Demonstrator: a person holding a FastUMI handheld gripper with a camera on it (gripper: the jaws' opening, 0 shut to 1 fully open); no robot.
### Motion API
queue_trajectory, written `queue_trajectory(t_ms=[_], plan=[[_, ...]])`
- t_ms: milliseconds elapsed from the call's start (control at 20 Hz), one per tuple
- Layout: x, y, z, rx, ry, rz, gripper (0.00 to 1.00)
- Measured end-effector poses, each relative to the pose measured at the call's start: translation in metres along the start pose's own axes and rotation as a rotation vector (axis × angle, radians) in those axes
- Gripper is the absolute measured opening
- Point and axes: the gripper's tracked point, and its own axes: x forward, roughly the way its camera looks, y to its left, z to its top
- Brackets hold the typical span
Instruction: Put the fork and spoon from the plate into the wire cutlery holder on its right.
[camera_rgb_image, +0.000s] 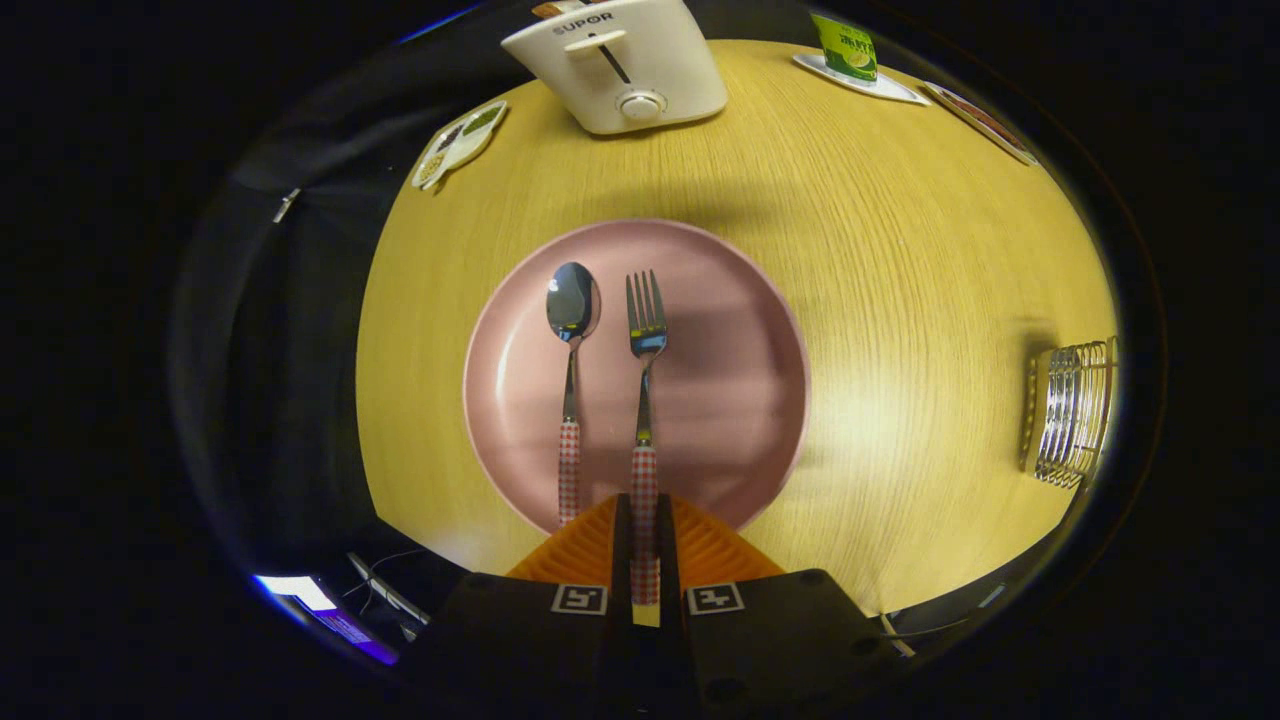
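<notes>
A pink plate lies on the wooden table just ahead of my fingers. On it a spoon and a fork lie side by side, heads pointing away, both with red-checked handles. The fork's handle runs back between my two fingers, and my gripper is shut on that handle near its end. The spoon lies just left of the fingers, untouched. The wire cutlery holder stands far to the right of the plate near the table's edge.
A white toaster stands at the table's far side beyond the plate. A small dish sits to its left, a green packet on a white coaster to its right. The table's left edge drops off near the plate.
</notes>
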Motion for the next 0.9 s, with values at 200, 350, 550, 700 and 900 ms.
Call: queue_trajectory(t_ms=[200, 350, 550, 700, 900], plan=[[-0.024, -0.021, 0.017, -0.072, -0.07, -0.022, 0.11], [-0.02, -0.016, 0.017, -0.047, -0.05, 0.011, 0.11], [-0.047, -0.008, 0.022, -0.045, -0.078, 0.086, 0.11], [-0.095, -0.015, 0.021, -0.09, -0.101, 0.148, 0.11], [-0.178, -0.056, 0.023, -0.133, -0.149, 0.143, 0.11]])
